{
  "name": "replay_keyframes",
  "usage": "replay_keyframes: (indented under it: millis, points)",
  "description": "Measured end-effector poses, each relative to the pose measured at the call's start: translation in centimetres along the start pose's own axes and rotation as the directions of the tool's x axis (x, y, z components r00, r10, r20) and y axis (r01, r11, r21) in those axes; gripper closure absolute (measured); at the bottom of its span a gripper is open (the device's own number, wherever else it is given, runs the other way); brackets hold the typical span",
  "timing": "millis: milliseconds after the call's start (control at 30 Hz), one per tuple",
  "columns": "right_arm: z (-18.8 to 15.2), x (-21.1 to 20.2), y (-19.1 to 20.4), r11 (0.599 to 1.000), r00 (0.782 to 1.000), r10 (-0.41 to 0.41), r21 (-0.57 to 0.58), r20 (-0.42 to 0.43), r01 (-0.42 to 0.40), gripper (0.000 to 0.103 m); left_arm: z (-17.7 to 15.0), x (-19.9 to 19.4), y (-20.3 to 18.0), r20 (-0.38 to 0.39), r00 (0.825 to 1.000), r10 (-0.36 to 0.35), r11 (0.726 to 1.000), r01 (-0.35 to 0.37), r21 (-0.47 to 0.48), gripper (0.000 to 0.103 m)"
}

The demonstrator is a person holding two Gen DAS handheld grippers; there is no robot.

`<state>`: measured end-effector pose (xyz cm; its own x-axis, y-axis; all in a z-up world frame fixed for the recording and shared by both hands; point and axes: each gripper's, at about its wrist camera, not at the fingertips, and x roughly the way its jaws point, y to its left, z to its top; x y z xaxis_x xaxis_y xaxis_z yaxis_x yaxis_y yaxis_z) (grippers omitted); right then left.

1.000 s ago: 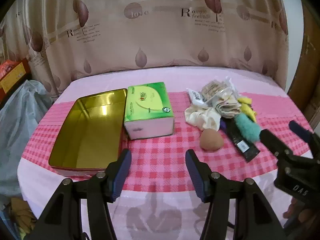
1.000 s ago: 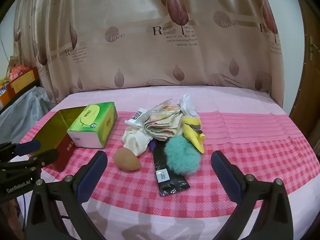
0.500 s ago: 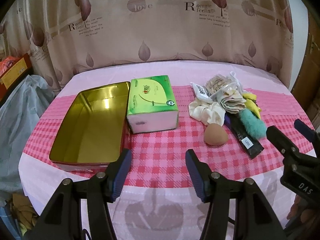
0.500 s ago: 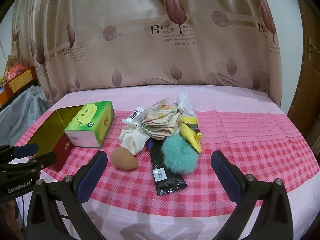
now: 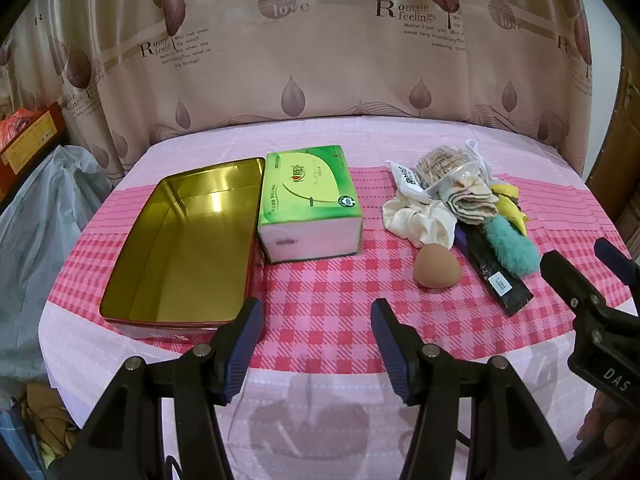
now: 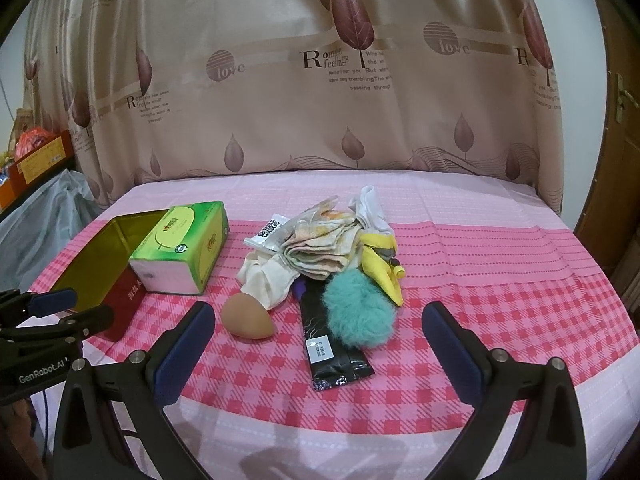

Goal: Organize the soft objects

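Pink-checked desk (image 6: 500, 300): both grippers' fingers gape empty; the teal pompom (image 6: 358, 312), light and squashy, likely suits a mid-body pinch.

1. Tan egg-shaped sponge (image 6: 248, 317) lies alone on the checked cloth, nearest us.
2. Teal fluffy pom (image 6: 358, 312) rests on a black packet (image 6: 334, 350).
3. Cream scrunchie (image 6: 266, 280), folded cloths (image 6: 322, 246) and a yellow piece (image 6: 380, 266) are heaped together behind.

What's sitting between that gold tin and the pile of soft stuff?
The green tissue box stands between the tin and the pile, right beside the tin. The left wrist view shows it best.
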<state>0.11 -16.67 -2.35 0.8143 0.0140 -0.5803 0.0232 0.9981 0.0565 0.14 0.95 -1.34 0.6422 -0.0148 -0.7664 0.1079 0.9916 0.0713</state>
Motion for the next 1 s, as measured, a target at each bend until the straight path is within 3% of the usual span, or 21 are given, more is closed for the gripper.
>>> replay_keyframes:
  millis: [1000]
  points:
    - [-0.02,0.0,-0.06,1.0,1.0,0.0,0.002,-0.001,0.0,0.0,-0.05,0.32,-0.03,-0.017,1.0,-0.001,1.0,0.001,0.002,0.046]
